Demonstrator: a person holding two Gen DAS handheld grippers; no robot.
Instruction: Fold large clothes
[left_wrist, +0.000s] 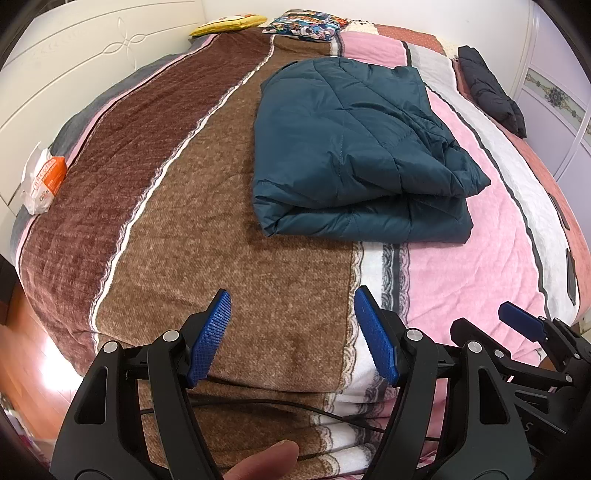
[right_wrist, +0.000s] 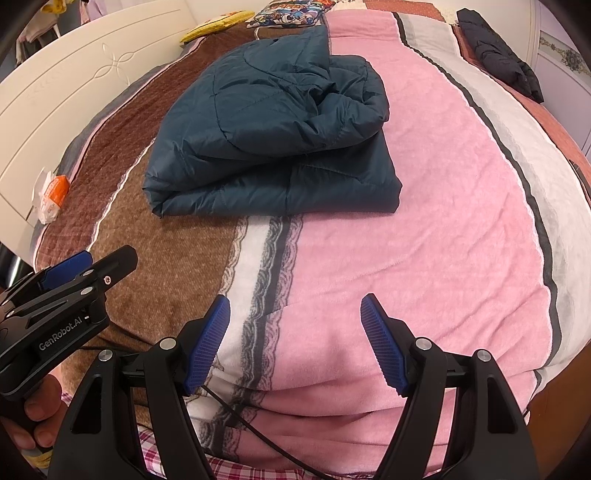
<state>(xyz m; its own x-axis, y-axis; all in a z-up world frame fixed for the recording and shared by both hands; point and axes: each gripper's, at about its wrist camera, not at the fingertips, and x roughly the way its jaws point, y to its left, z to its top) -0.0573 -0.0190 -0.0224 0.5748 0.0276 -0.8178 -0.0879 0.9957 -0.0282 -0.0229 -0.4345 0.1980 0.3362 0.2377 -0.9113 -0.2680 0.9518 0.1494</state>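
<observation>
On bed (left_wrist: 221, 229), beyond both our grippers, teal jacket (left_wrist: 354, 147) already folded; left gripper (left_wrist: 291, 332) and right gripper (right_wrist: 295, 339) spread, empty; we judge task nearly done.

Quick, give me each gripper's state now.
Left gripper: jaws open, holding nothing.
Right gripper: jaws open, holding nothing.

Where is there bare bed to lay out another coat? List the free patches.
Free: the near strip between the folded teal jacket and both open grippers, left and right; the brown stripes between jacket and orange packet; the pink band toward the black garment. Crowded: the far edge, by the pillows.
</observation>
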